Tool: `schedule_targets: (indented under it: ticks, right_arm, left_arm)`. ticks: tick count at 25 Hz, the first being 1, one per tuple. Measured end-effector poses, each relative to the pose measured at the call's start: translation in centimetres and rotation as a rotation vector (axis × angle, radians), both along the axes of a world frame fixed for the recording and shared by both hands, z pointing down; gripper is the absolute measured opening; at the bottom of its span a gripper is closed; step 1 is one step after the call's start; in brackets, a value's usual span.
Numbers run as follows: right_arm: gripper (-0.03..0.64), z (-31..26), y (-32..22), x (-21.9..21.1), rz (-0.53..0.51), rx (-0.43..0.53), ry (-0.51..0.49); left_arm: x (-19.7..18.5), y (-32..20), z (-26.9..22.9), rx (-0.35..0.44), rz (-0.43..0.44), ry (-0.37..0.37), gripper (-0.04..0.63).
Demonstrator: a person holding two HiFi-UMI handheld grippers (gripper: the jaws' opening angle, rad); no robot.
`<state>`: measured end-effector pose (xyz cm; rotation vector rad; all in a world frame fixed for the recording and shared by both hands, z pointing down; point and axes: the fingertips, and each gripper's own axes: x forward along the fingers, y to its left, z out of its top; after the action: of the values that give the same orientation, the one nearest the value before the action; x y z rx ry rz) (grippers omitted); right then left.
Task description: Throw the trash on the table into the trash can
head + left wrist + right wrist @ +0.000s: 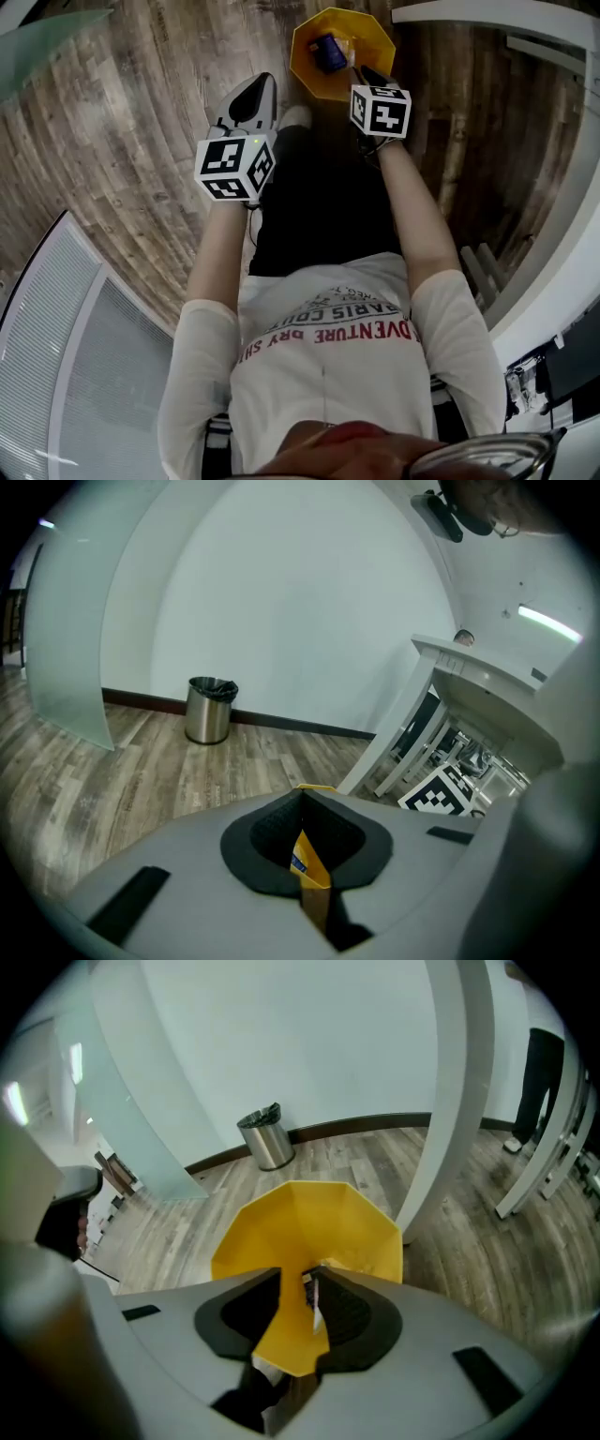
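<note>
Nearest to us, in the left gripper view, the left gripper (301, 803) had its jaws closed together on a thin yellow packet (309, 866) with a patch of blue print, which stood on edge between the black pads. In the right gripper view the right gripper (302, 1274) had its jaws only narrowly apart. A white scrap (314, 1305) lay against the right-hand pad, with yellow showing through the gap beside it, so nothing was pinching it. We could not tell whether it was clinging there or already loose.

Just beyond those jaws stood the yellow trash can (314, 1227), its open mouth filling the middle of that view. In the head view it sat on the wooden floor (122, 141) at the upper centre of the frame. The right gripper was at its lower right rim, and a blue item (328, 52) already lay inside. The left gripper hung to the lower left of the can, over bare floor and not over the opening. Far off, against the wall, a small steel bin (210, 710) stood apart from all this.

We judged this to be the dropping step, with the right side's piece at the point of release. The next move would call for widening the right jaws enough to shed the scrap. The left gripper would then need carrying rightward over the can's mouth before it opened.
</note>
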<state>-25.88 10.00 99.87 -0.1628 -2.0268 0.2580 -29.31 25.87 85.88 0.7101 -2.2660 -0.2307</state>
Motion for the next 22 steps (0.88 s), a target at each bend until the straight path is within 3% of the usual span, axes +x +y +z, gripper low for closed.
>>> schedule_targets:
  ticks: [1,4,9,15,18,22]
  right_arm:
    - [0.152,-1.0,0.4,0.0,-0.003,-0.017,-0.003]
    - [0.154,-5.2,0.9,-0.7,-0.011,-0.009,-0.046]
    - [0.058,-15.9,0.8,-1.1,-0.005,0.028,-0.122]
    - [0.034,-32.4,-0.7,-1.8,0.036,0.038,-0.232]
    - [0.031,-41.3,-2.6,-2.8,0.086,0.021,-0.337]
    - [0.029,-52.7,-6.0,-2.6,0.156,0.069,-0.489]
  left_arm:
    - [0.0,0.0,-0.9,-0.002,0.005,-0.003,0.023]
    - [-0.1,0.0,-4.1,-0.003,0.013,-0.007,0.023]
    - [0.6,-1.0,-13.3,0.007,0.059,-0.011,0.023]
    - [0.0,-3.7,-27.8,0.029,0.128,-0.067,0.023]
    - [-1.1,-6.4,-35.0,0.059,0.202,-0.137,0.023]
    - [-1.3,-11.1,-43.8,0.117,0.333,-0.236,0.023]
